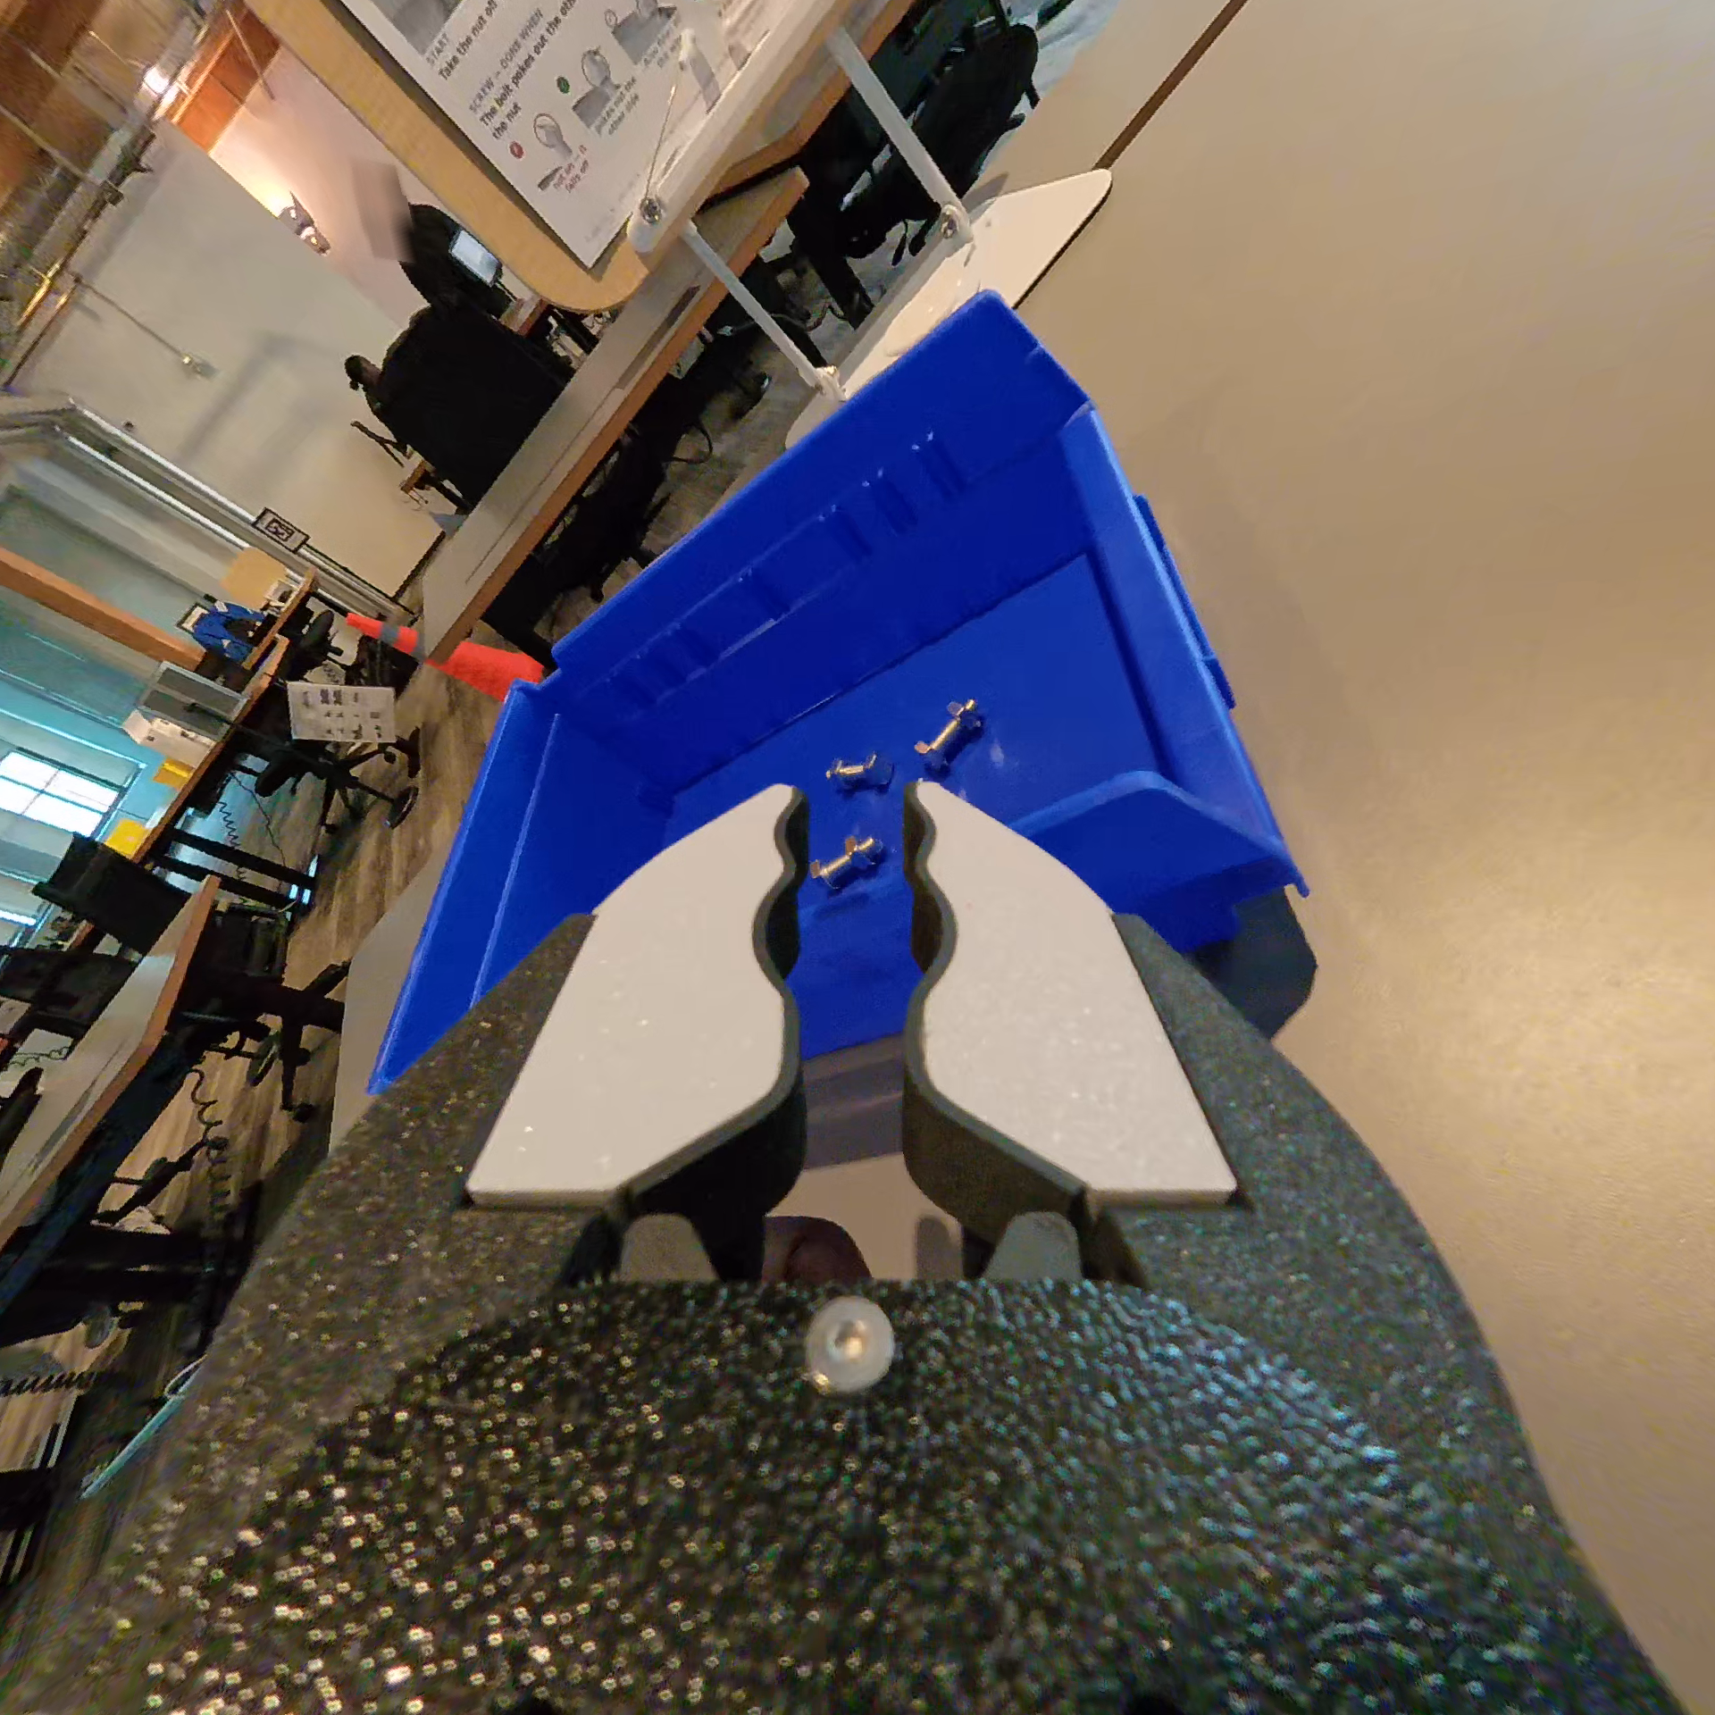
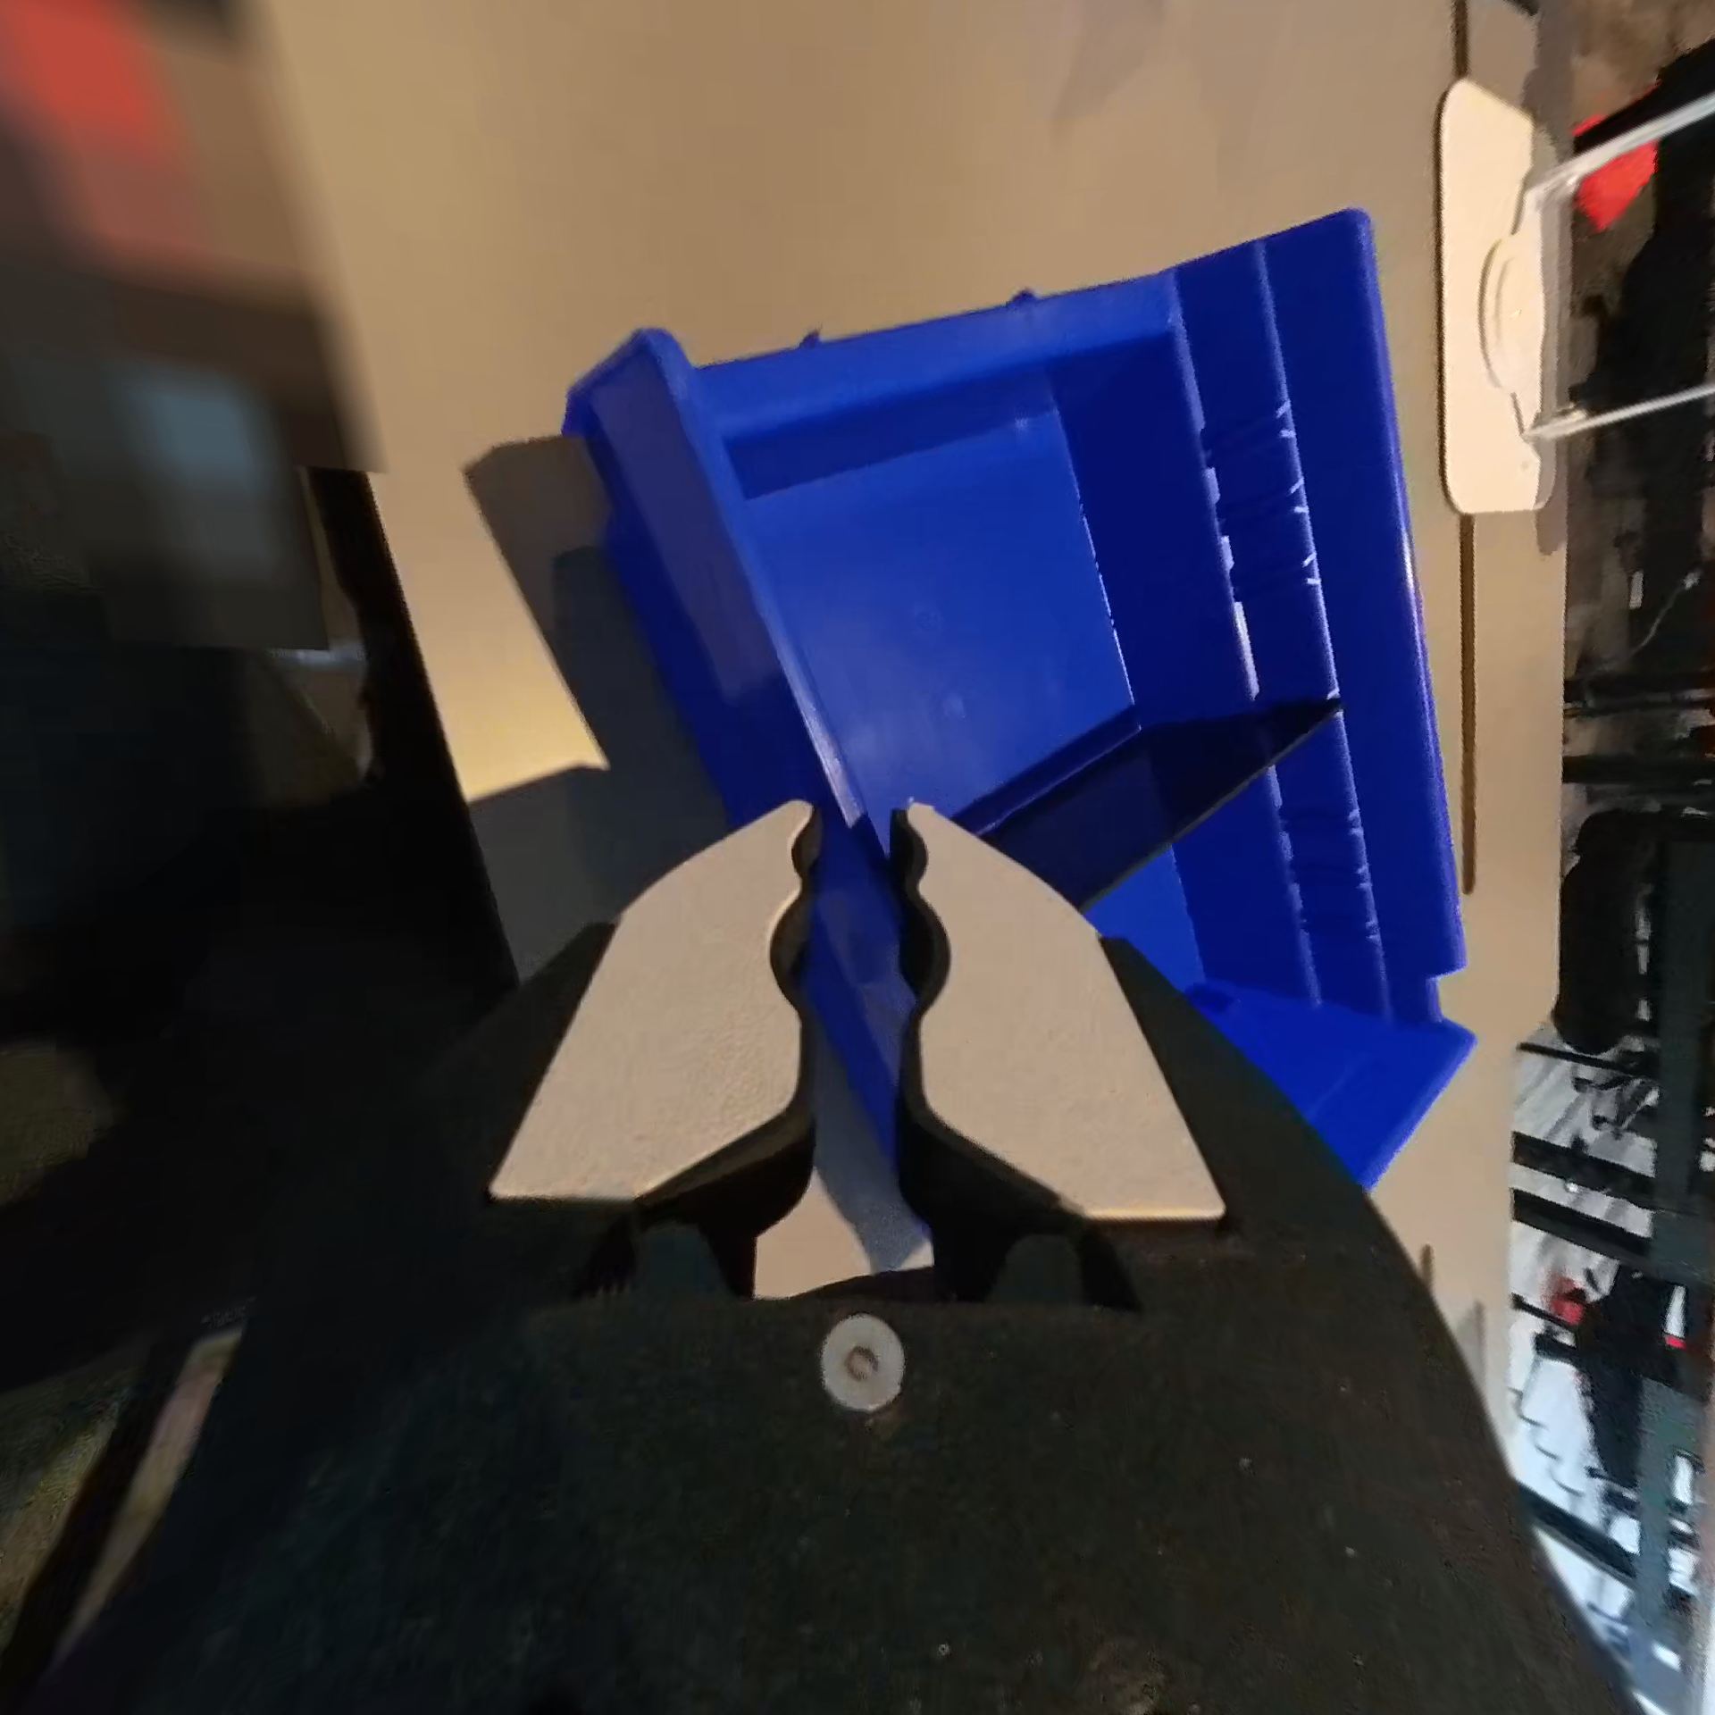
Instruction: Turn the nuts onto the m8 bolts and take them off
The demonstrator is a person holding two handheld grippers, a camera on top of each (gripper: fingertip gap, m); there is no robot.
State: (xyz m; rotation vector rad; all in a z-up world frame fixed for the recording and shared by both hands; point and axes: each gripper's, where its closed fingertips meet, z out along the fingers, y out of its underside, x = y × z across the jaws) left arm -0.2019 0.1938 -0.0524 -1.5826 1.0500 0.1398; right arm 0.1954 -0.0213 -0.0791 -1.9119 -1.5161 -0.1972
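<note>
A blue plastic bin stands on the beige table. Three small metal bolts with wing nuts on them lie on its floor: one seen between my left fingers, one just past the tips, one farther right. My left gripper is open and empty, above the bin's near side. In the right wrist view the blue bin shows a dark divider and a bare compartment; no bolts show there. My right gripper is open a little and empty, over the bin's rim.
A white stand base sits on the table behind the bin, also in the right wrist view. An instruction board hangs above. An orange cone, desks and chairs lie beyond the table edge. A dark blurred shape is at left. The tips of one gripper are about 45 cm away from the tips of the other.
</note>
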